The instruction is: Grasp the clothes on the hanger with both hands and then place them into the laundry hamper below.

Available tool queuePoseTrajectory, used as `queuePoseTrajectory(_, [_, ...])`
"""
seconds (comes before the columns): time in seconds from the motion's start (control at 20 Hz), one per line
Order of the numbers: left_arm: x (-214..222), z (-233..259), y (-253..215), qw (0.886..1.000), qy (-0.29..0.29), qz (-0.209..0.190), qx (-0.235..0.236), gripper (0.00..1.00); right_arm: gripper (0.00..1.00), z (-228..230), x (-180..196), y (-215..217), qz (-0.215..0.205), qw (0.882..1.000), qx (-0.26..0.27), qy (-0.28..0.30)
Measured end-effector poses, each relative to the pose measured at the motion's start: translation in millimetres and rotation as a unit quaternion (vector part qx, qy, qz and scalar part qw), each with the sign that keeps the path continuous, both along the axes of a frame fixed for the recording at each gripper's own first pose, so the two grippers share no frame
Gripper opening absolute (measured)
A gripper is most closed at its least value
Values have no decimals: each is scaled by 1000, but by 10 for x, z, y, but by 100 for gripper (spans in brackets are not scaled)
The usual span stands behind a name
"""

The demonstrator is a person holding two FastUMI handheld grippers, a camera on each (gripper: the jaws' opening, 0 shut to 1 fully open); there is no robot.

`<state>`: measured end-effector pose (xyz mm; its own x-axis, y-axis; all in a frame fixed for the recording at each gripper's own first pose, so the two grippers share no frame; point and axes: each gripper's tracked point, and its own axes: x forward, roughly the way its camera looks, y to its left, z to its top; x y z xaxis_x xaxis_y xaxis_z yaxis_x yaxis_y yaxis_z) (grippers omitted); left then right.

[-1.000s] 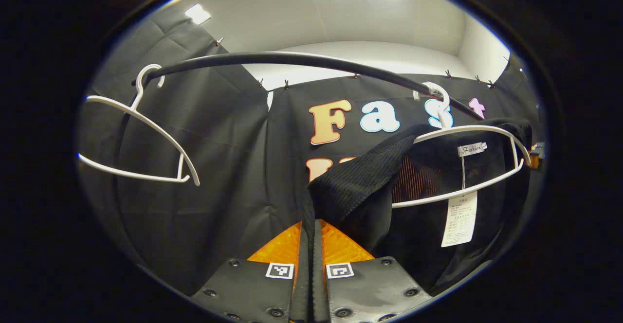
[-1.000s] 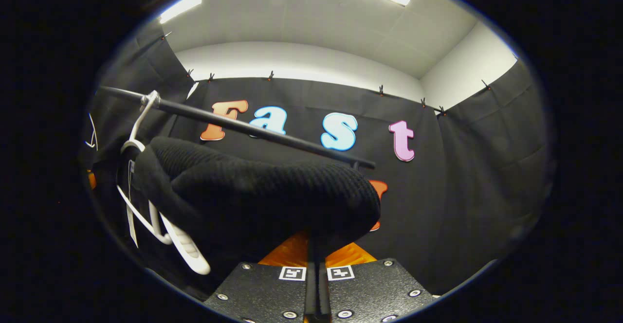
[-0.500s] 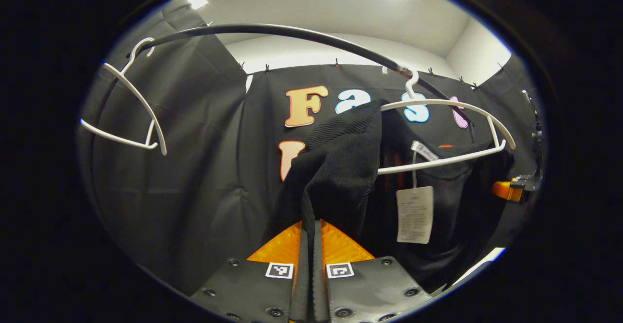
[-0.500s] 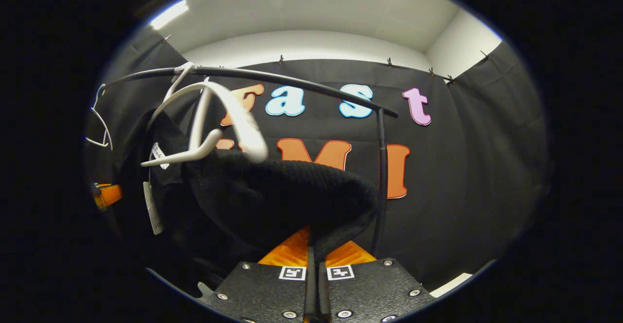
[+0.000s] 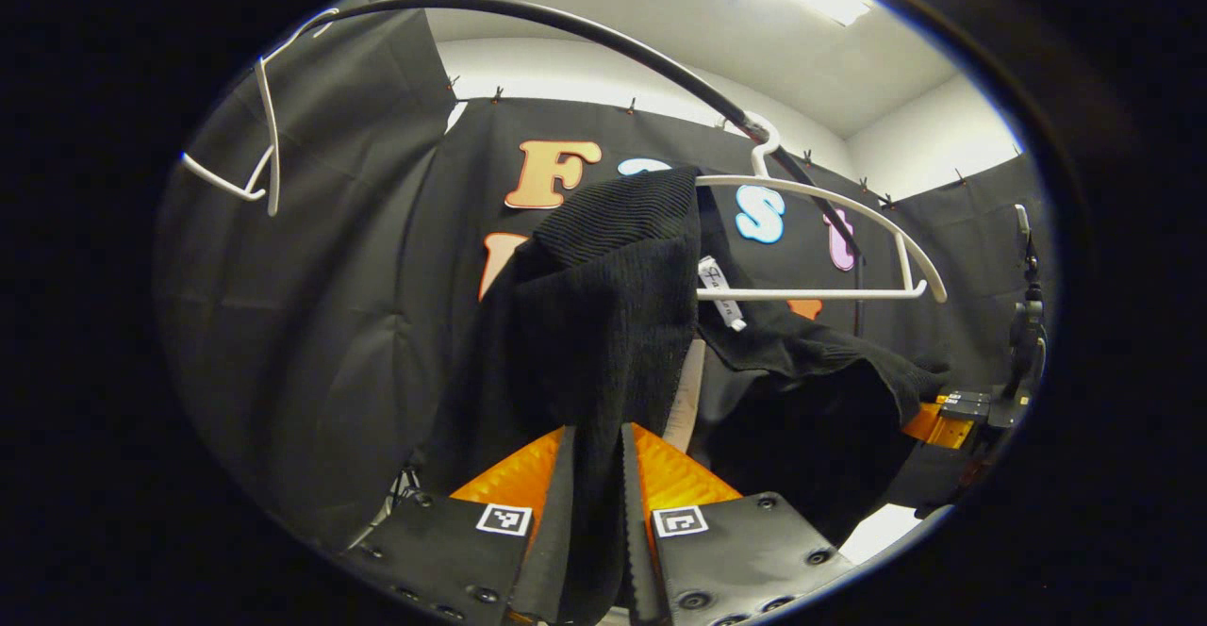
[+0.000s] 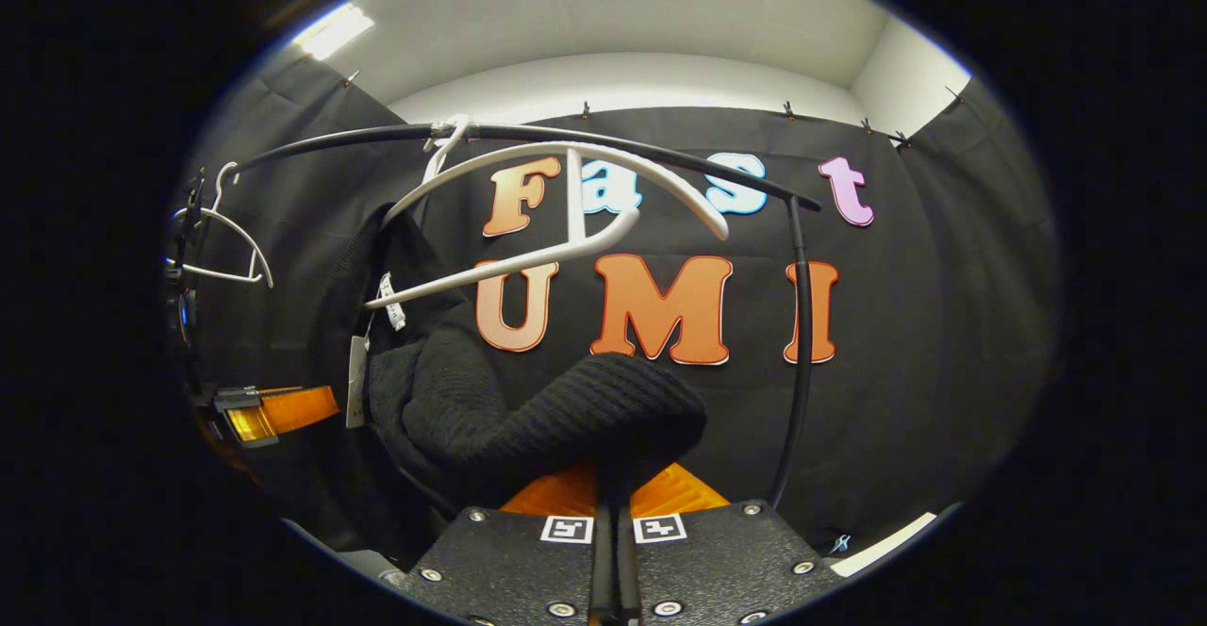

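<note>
In the left gripper view, the left hand-held gripper (image 5: 597,475) clamps a black knit garment (image 5: 613,305) half off a white hanger (image 5: 830,206). In the right gripper view, the right hand-held gripper (image 6: 608,503) pinches its other shoulder below the rail (image 6: 660,150).

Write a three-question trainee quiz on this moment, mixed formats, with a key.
1. True or false: the black garment has one shoulder hooked on the white hanger.
2. Multiple choice: what does the right hand-held gripper hold? A) the rail B) a fold of the garment C) nothing
3. Fill in: a second, bare hanger hangs from the same ____.

Key: 1 true, as seen in the left gripper view; the other end of the hanger is bare. 2 B. 3 rail. The left hand-held gripper also grips the garment.
</note>
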<state>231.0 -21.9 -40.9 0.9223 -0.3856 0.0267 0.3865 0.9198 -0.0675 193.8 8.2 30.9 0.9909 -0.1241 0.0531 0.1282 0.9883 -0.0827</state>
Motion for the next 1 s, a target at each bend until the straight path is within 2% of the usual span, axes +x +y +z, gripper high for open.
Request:
queuePoseTrajectory(0.15, [-77, -151, -180, 1000, 12, -23, 14, 48, 1, 31, -61, 24, 0, 1000, -1, 0])
queuePoseTrajectory(0.25, [2, -269, -173, 999, 16, -6, 27, 57, 1, 63, -99, 21, 1, 1000, -4, -3])
queuePoseTrajectory(0.3, [60, -357, -182, 999, 23, 2, 39, 72, 1, 79, -128, 31, 2, 1000, -7, -4])
queuePoseTrajectory(0.4, [158, -481, -181, 997, 29, 19, 63, 64, 1, 97, -144, 70, 4, 1000, -13, -6])
queuePoseTrajectory(0.45, [223, -507, -129, 996, 22, 36, 78, 57, 1, 112, -180, 97, 5, 1000, -13, -8])
queuePoseTrajectory(0.5, [280, -486, -90, 994, 10, 54, 91, 57, 1, 121, -204, 120, 7, 1000, -12, -9])
queuePoseTrajectory(0.55, [347, -453, 42, 990, -2, 88, 113, 34, 1, 130, -211, 132, 8, 1000, -10, -11])
queuePoseTrajectory(0.6, [407, -436, 109, 987, -3, 99, 126, 10, 1, 135, -227, 150, 9, 1000, -9, -12])
queuePoseTrajectory(0.7, [496, -352, 202, 986, -5, 116, 122, 9, 1, 144, -226, 195, 14, 1000, -8, -13])
queuePoseTrajectory(0.75, [531, -286, 300, 984, -8, 133, 119, 7, 1, 139, -219, 239, 16, 1000, -8, -13])
queuePoseTrajectory(0.95, [708, 256, 773, 970, -38, 218, 96, 7, 1, 122, -216, 404, 30, 999, -4, -12])
queuePoseTrajectory(1.0, [723, 341, 927, 968, -43, 230, 92, 4, 1, 117, -203, 447, 34, 999, -3, -13])
